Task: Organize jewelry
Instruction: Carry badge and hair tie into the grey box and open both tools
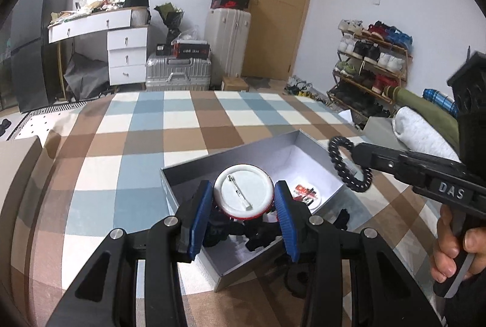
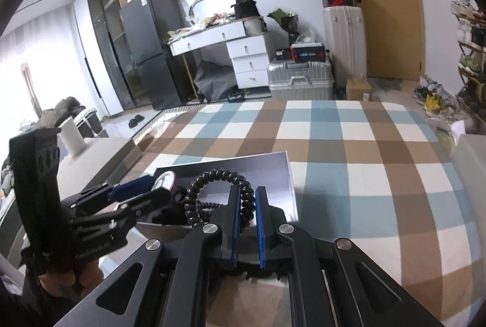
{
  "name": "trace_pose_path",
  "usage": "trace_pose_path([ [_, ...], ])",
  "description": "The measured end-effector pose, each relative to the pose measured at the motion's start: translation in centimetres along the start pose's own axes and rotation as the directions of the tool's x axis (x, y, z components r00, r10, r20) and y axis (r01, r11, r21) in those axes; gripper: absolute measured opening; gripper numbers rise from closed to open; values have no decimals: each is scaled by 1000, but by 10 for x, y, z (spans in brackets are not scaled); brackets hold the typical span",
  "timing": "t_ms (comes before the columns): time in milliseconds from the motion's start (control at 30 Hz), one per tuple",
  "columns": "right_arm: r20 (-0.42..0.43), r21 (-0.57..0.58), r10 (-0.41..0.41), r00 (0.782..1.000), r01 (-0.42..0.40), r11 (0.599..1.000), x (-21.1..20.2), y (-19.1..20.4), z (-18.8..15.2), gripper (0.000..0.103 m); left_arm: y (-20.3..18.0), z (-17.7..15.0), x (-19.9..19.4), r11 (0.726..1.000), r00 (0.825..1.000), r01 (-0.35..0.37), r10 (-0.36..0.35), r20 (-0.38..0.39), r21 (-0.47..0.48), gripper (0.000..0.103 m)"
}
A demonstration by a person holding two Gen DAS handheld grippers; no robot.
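Note:
An open grey box [image 1: 194, 175] with a white inside lies on the checked bedspread [image 1: 136, 138]. My left gripper [image 1: 244, 190] is shut on a round pin badge [image 1: 243, 190], white back and pin facing me, above the box. Another badge [image 1: 306, 193] and dark items [image 1: 258, 236] lie inside. My right gripper [image 2: 247, 196] is shut on a black beaded bracelet [image 2: 212, 175], held over the box [image 2: 273, 172]; it also shows in the left wrist view [image 1: 349, 163]. The left gripper [image 2: 142, 187] shows at the left of the right wrist view.
The bed's far edge faces silver suitcases [image 1: 177, 72], a white dresser [image 1: 121, 38] and a wooden door [image 1: 279, 2]. A shoe rack [image 1: 370, 59] stands at right. A rolled towel [image 1: 419, 126] and a grey lid [image 1: 379, 129] lie right of the box.

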State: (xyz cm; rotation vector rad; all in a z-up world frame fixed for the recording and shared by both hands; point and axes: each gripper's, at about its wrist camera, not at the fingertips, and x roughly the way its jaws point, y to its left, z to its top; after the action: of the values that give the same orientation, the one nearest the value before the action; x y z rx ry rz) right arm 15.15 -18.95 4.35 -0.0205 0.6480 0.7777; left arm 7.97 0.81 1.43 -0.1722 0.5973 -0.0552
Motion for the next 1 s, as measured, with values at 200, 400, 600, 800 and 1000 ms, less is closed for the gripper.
trace_pose_path([
  [200, -63, -2, 12, 998, -12, 1000, 26, 1, 4, 9, -1, 1, 1, 1000, 1000, -2, 2, -29, 3, 36],
  [400, -105, 15, 14, 994, -13, 1000, 44, 0, 3, 9, 2, 1, 1, 1000, 999, -14, 13, -39, -6, 36],
  [600, -157, 22, 2, 988, 1, 1000, 52, 1, -5, 9, 0, 1, 3, 999, 998, -43, 43, -37, 21, 36],
  [800, -162, 57, 25, 986, -16, 998, 45, 1, -11, 9, 1, 1, 4, 998, 998, -60, 61, -30, 31, 36],
  [1000, -161, 88, 40, 986, -26, 996, 38, 5, -16, 9, 0, 0, 4, 996, 997, -72, 73, -22, 45, 36],
])
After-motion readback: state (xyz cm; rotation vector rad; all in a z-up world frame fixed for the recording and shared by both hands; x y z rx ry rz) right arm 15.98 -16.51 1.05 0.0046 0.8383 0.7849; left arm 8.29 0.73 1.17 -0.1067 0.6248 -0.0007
